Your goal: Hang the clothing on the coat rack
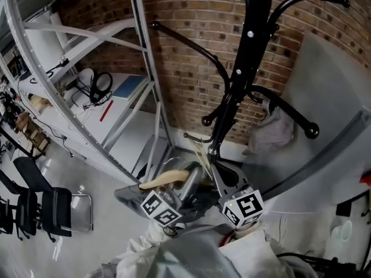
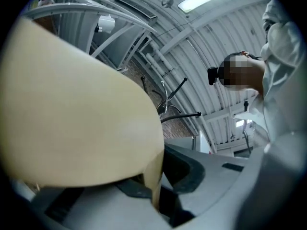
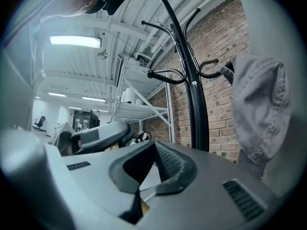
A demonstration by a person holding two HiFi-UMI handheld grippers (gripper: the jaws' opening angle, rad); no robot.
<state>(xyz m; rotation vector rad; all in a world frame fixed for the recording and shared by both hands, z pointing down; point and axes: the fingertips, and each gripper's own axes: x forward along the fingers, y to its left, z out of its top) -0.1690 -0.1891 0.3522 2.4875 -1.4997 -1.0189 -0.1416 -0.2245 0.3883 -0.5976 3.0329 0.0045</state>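
Note:
A black coat rack [image 1: 249, 51] stands against the brick wall, and its curved arms also show in the right gripper view [image 3: 192, 80]. A pale grey garment [image 1: 272, 132] hangs on one of its lower arms [image 3: 261, 104]. Below the rack, my left gripper [image 1: 188, 178] is shut on a wooden hanger [image 1: 165, 179], whose cream body fills the left gripper view [image 2: 72, 119]. Grey clothing [image 1: 130, 196] droops under the hanger. My right gripper [image 1: 217, 175] is right beside it, jaws closed [image 3: 153, 166] on the thin wire stem of the hanger's hook [image 1: 196, 139].
A grey metal shelving frame [image 1: 145, 68] slants along the left of the rack. Black chairs [image 1: 35, 204] stand on the floor at the far left. A grey panel [image 1: 324, 109] rises to the right of the rack. A person's white sleeve [image 2: 283, 42] shows behind.

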